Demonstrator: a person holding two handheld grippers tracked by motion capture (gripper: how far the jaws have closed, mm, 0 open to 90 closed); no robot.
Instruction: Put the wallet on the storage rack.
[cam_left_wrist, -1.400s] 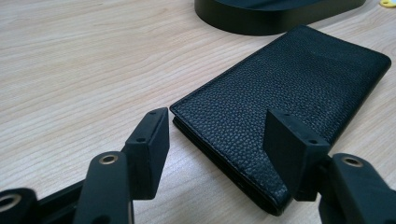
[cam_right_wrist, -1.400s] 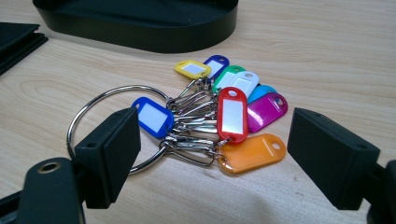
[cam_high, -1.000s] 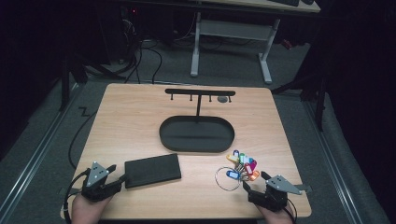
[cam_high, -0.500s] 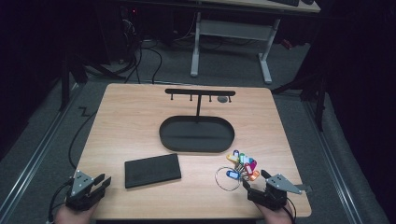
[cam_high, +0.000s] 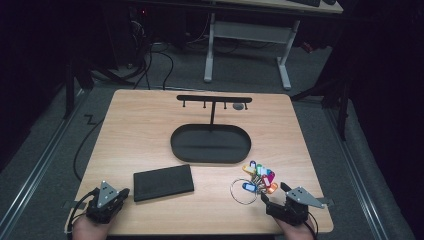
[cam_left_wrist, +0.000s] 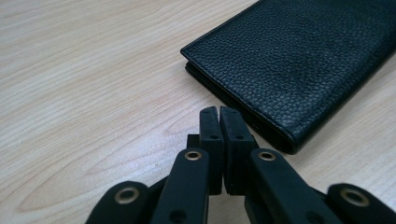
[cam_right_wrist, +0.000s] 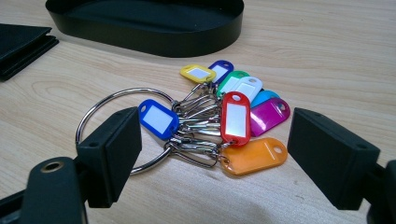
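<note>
The right gripper (cam_high: 275, 196) is resting low on the surface (cam_high: 140, 130) with its jaws wide apart. The bunch of key tags (cam_right_wrist: 219, 116) is lying just ahead of those jaws and partly between them. The bright plastic tags are fanning out from little metal clips on a thin metal ring (cam_right_wrist: 100, 106).

This bunch is probably light and floppy. The tags would swing and the smooth plastic could slip. The ring looks stiff, so the ring or the tight knot of clips is likely the best place to pinch.

The left gripper (cam_left_wrist: 219, 116) is sitting with its jaws pressed together, holding nothing. The black wallet (cam_left_wrist: 299, 60) is lying just ahead of them, to their right. It looks soft and bumpy.

Farther ahead of the right jaws, the black oval tray (cam_right_wrist: 196, 39) is sitting empty.
</note>
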